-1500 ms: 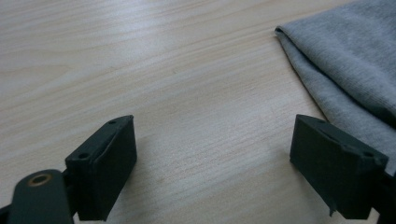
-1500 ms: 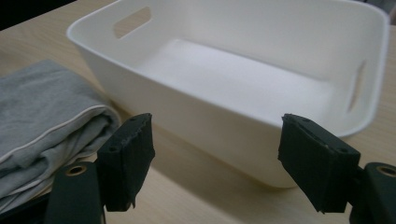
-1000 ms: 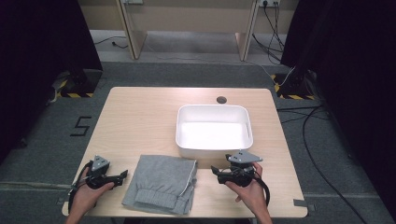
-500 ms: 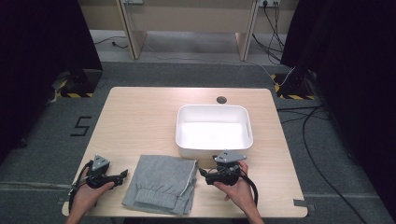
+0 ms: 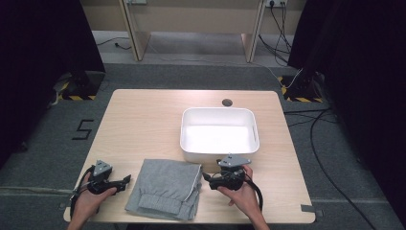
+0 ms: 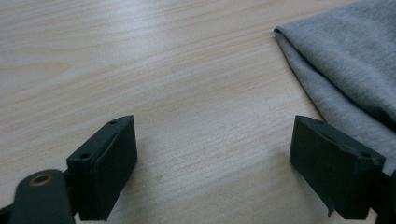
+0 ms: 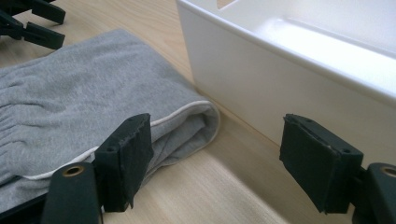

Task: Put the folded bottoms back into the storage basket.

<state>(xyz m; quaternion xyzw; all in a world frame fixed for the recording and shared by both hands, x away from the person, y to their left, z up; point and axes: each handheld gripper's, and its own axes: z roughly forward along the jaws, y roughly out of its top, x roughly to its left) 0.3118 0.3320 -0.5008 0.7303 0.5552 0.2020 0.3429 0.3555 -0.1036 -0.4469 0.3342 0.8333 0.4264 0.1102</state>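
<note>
Left to right on the light wood surface. Far left, near front edge: left hand-held gripper held in the person's left hand, jaws pointing right toward the cloth. In the left gripper view the jaws stand wide apart, bare wood between them, nothing gripped; the right jaw sits just beside the cloth edge, contact not clear.

Centre front: folded grey garment, lying flat, ribbed cuff or waistband toward the front edge, thin white trim along its right fold. It lies between the two grippers. Its far right corner is just beside the front wall of the tub; right gripper view shows a narrow strip of wood between fold and wall.

Right of centre: white plastic tub, rectangular, empty inside, upright, sitting behind the garment and the right gripper. Behind the tub, a small round dark hole in the surface.

Right front: right hand-held gripper in the person's right hand, jaws pointing left at the garment's right fold. Jaws wide apart, holding nothing; left jaw sits in front of the folded edge with the white trim, right jaw in front of the tub wall. Touching the cloth or not: cannot tell.

Floor around: grey carpet, cables at right, a "5" marked on the floor at left.
</note>
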